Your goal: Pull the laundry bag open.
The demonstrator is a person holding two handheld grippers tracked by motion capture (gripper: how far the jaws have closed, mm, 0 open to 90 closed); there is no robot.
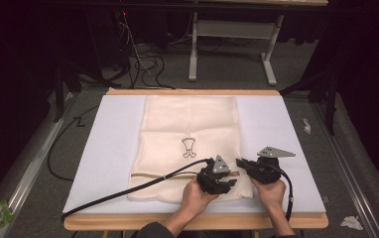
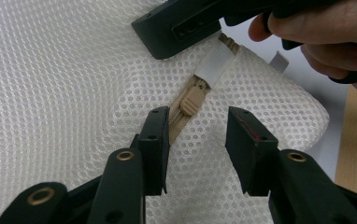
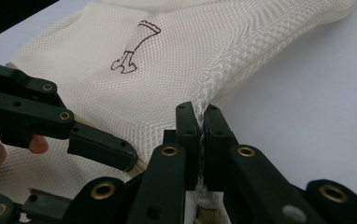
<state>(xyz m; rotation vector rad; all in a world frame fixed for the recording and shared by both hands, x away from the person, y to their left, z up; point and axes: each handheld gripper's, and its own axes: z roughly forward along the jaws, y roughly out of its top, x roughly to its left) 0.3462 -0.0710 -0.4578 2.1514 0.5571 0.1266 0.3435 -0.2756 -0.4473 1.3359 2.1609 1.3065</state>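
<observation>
Right now the work is on the zipper of a cream mesh laundry bag (image 1: 190, 129) that lies flat on a white mat (image 1: 113, 148) covering the wooden table (image 1: 192, 221), its zipped end nearest the person. The right gripper (image 3: 201, 122) is clenched on the bag's edge, a ridge of mesh squeezed between its jaws, and it pins that end next to the white fabric tab (image 2: 214, 63). The left gripper (image 2: 197, 135) has its jaws parted, with the beige zipper pull (image 2: 191, 99) lying just ahead of the gap and a little toward the left jaw, not yet pinched. The beige zipper tape (image 2: 176, 122) runs down from the pull toward that jaw. To do this step well, I would judge that the left gripper should slide slightly so the pull sits squarely between the pads, then close on the flat of the pull itself and not on the surrounding mesh, which would snag. The pull then ought to be drawn straight along the line of the teeth, low and level with the bag, while the right gripper holds firm so the mesh stays taut and does not bunch ahead of the slider. A printed bone-like motif (image 1: 189, 147) marks the middle of the bag, well clear of the work.
</observation>
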